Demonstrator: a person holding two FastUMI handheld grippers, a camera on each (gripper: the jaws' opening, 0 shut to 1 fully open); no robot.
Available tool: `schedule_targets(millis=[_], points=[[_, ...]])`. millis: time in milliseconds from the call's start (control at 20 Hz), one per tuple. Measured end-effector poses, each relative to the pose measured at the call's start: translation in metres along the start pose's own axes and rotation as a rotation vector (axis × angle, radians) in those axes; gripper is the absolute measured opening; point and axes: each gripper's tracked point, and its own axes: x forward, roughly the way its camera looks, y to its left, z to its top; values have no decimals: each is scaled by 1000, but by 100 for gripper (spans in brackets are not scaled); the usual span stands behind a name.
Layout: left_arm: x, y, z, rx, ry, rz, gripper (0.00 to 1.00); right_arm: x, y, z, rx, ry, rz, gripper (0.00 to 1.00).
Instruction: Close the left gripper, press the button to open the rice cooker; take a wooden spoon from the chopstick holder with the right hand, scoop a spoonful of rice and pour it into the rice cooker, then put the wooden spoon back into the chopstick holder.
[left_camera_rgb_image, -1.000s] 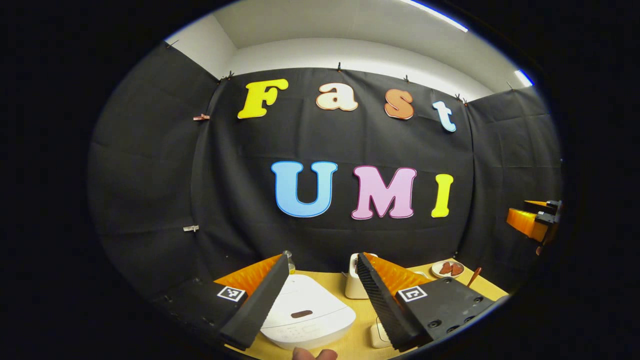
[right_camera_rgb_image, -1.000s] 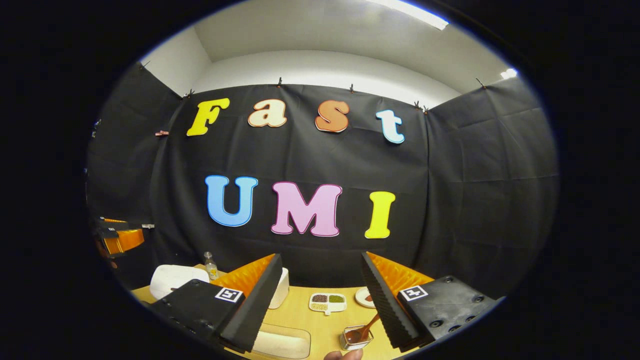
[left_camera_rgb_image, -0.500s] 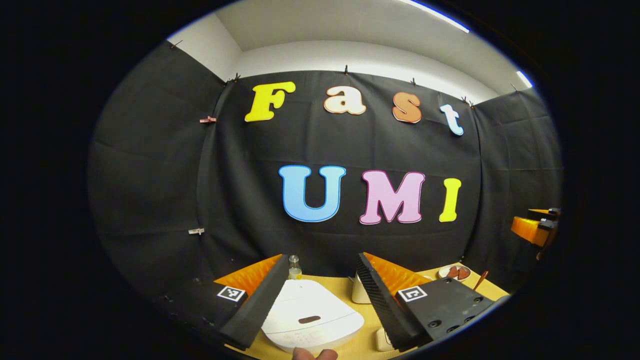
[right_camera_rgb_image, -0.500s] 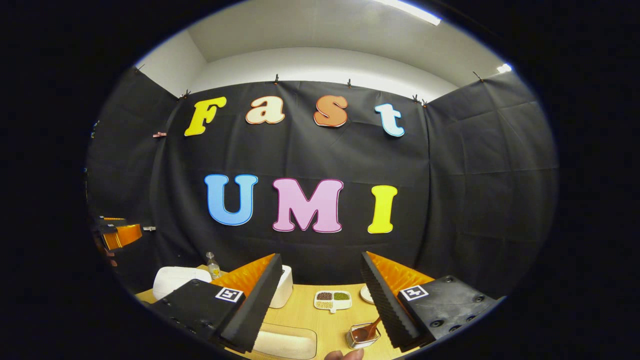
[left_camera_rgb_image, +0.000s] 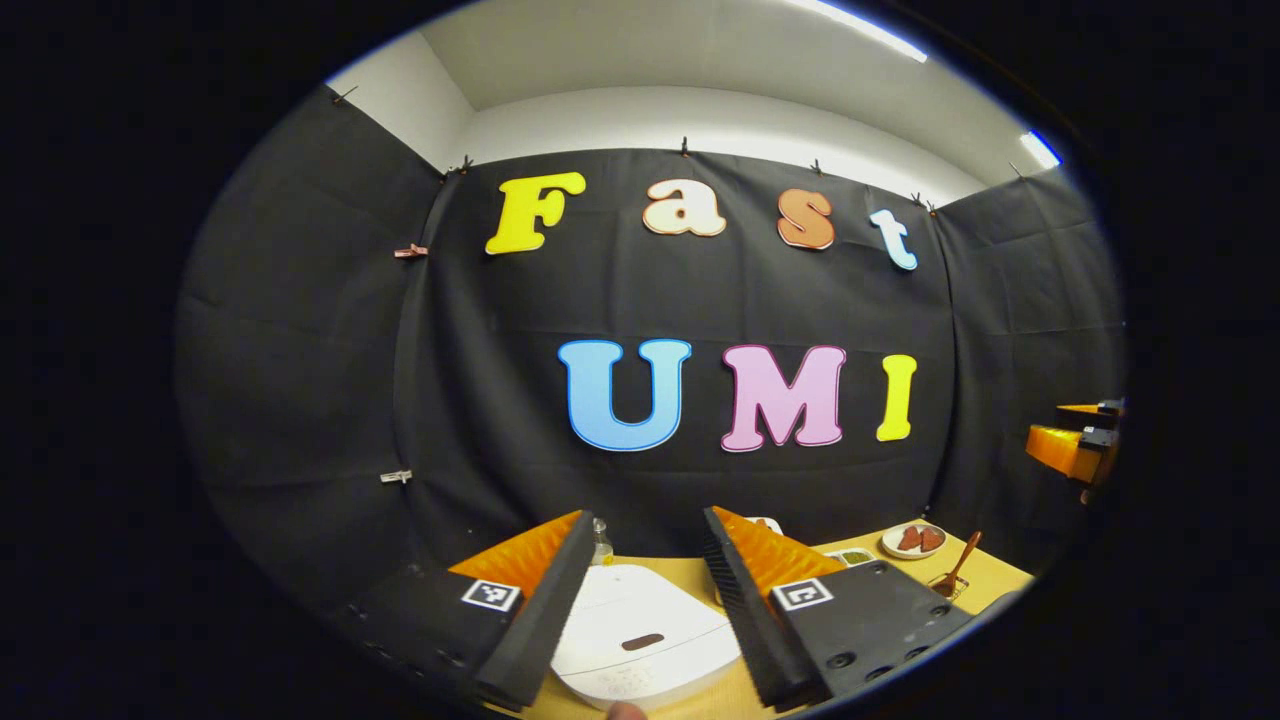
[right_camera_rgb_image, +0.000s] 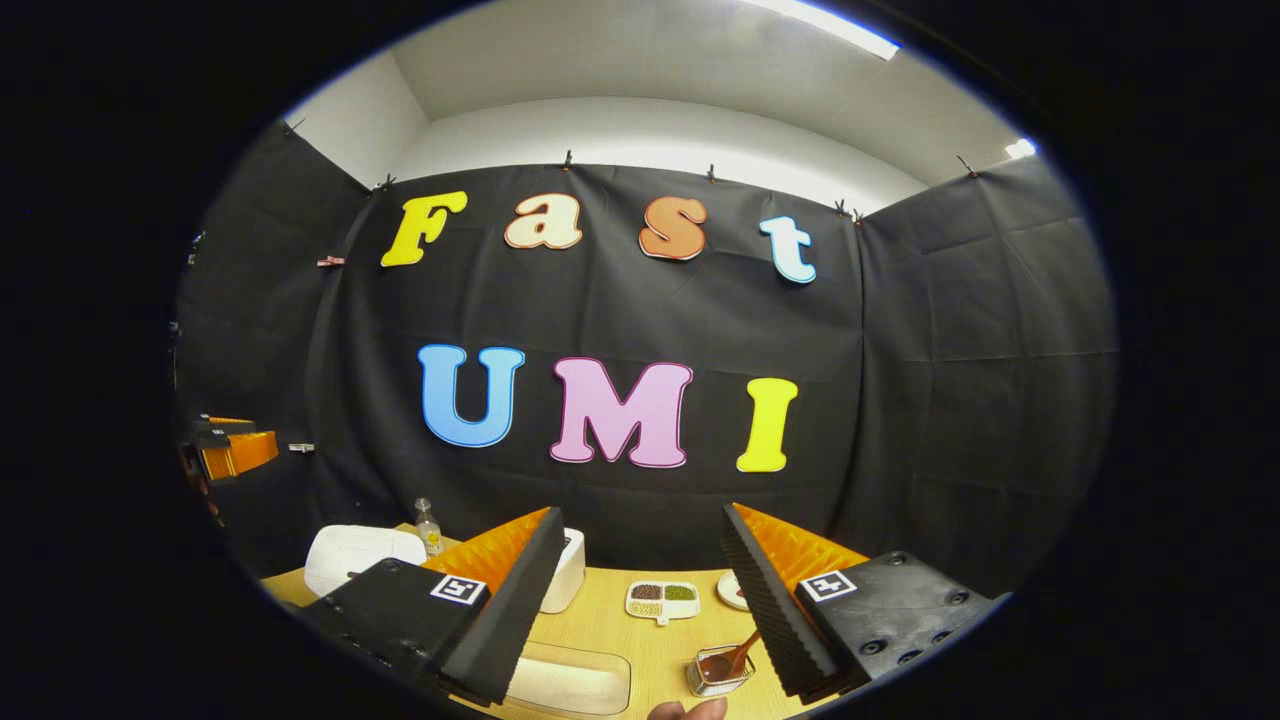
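Note:
The white rice cooker (left_camera_rgb_image: 640, 645) sits lid down, low in the left gripper view, its dark oval button (left_camera_rgb_image: 642, 641) between my left gripper's fingers. My left gripper (left_camera_rgb_image: 643, 520) hovers above and short of it, open and holding nothing. A wooden spoon (left_camera_rgb_image: 960, 563) leans in the small clear chopstick holder (left_camera_rgb_image: 943, 585) at the right. In the right gripper view the spoon (right_camera_rgb_image: 735, 660) and holder (right_camera_rgb_image: 712, 678) lie just inside the right finger. My right gripper (right_camera_rgb_image: 641, 515) is open and empty above the table. A tray of rice (right_camera_rgb_image: 570, 682) lies below it.
On the wooden table (right_camera_rgb_image: 640, 640) stand a white box (right_camera_rgb_image: 565, 570), a divided dish of grains (right_camera_rgb_image: 662, 598), a small plate (right_camera_rgb_image: 731, 592) and a little bottle (right_camera_rgb_image: 428, 528). The cooker (right_camera_rgb_image: 350, 550) is at the left, my left gripper (right_camera_rgb_image: 230, 450) above it. My right gripper (left_camera_rgb_image: 1075, 450) hangs at the far right.
My left gripper has shifted so that the cooker's button lies centred between its fingers, and the fingers have drawn a little closer together. The right gripper has hardly moved.

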Motion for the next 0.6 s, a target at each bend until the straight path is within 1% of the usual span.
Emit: schedule_targets(millis=[50, 150, 200, 250, 300, 350, 400, 500, 600], points=[[1, 2, -3, 29, 13, -9, 65, -2, 0, 0, 1, -1, 0, 98], [3, 5, -9, 65, 38, -21, 46, -6, 0, -2, -2, -1, 0, 98], [3, -2, -14, 63, 55, -51, 19, -9, -1, -2, -7, 0, -1, 98], [2, -10, -20, 52, 80, -97, 14, -12, -1, -1, -11, -1, -2, 98], [2, -13, -28, 48, 106, -127, 9, -14, -2, -1, -15, -2, -4, 98], [2, -16, -35, 49, 132, -162, 14, -16, -3, -2, -18, 0, -5, 98], [5, -20, -42, 50, 158, -200, 8, -17, -3, -4, -21, 4, -6, 98], [10, -22, -55, 43, 213, -270, 7, -20, -5, -8, -28, 17, -9, 98], [14, -31, -77, 24, 312, -382, 7, -21, -6, -11, -38, 27, -9, 98]])
